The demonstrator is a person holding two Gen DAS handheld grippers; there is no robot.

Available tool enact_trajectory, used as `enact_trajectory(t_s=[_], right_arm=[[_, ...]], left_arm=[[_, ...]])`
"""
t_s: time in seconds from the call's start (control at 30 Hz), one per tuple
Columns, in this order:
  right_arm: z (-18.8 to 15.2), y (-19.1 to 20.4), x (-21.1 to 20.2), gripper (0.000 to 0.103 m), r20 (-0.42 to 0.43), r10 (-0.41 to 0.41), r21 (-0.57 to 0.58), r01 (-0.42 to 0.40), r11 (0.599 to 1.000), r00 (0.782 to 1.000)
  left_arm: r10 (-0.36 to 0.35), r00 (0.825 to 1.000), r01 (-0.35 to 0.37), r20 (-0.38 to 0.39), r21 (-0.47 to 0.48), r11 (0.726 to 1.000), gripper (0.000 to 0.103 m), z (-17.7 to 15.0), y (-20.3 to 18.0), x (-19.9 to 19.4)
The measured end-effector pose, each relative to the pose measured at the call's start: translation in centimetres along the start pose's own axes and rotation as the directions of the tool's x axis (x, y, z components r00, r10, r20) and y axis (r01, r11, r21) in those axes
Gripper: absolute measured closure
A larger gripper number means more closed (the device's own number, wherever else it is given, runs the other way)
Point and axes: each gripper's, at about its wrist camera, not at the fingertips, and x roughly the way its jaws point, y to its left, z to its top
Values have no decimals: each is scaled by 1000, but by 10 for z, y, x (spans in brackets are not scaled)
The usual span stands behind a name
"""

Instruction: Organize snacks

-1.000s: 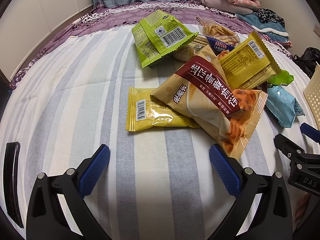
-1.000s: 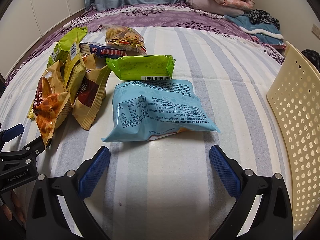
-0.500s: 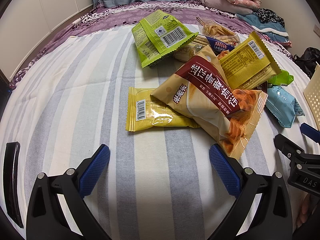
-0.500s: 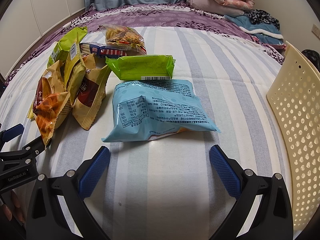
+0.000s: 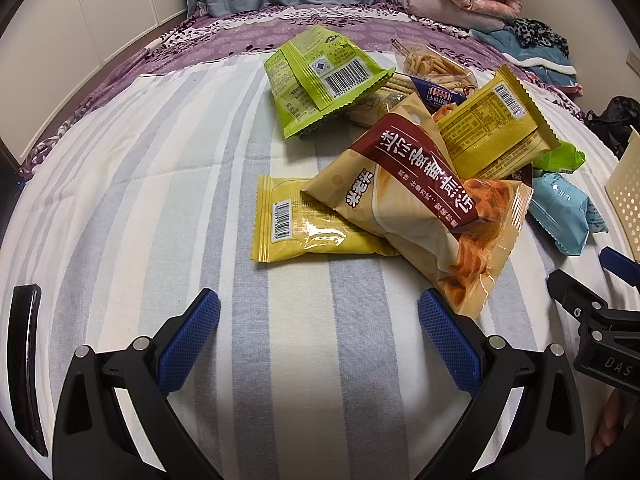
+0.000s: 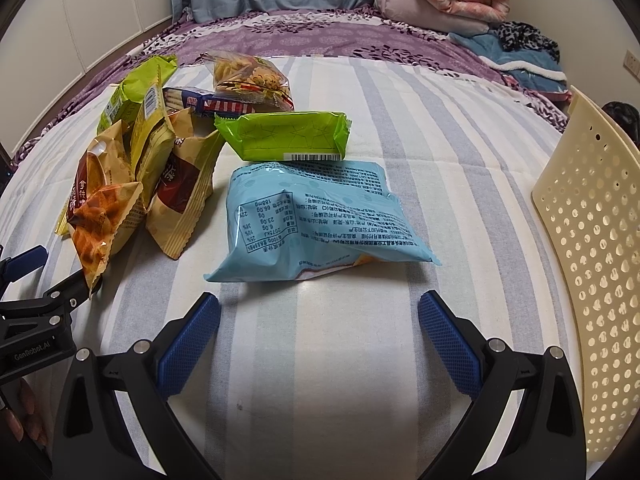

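1. Nine snack packs point(image 5: 420, 208) lie on the striped bed point(image 5: 160, 168) – two lime-green, one blue.
2. Blue pack point(image 6: 320, 220) at 12 o'clock of right claw point(image 6: 319, 332), long axis 9-to-3.
3. Left claw point(image 5: 319, 332) and right claw – both released, empty.

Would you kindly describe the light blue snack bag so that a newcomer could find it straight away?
On the striped bedsheet, look between the snack pile and the cream perforated basket. The light blue snack bag lies flat, directly ahead of the right tool, just behind which sits a lime-green packet. It alone is pale blue, printed back upward.
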Motion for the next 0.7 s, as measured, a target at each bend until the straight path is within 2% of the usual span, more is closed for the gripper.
enact_trajectory(t_s=[0.4,0.7], right_arm=[[-4,3,-18,5,64,30,-34,-28,999,998],[5,-11,-43,5,156,77,20,-81,997,985]], left_arm=[[-27,1000,27,14,-12,1000,2,3,7,-17],[-42,992,47,116,-47,998,2,27,21,-53]])
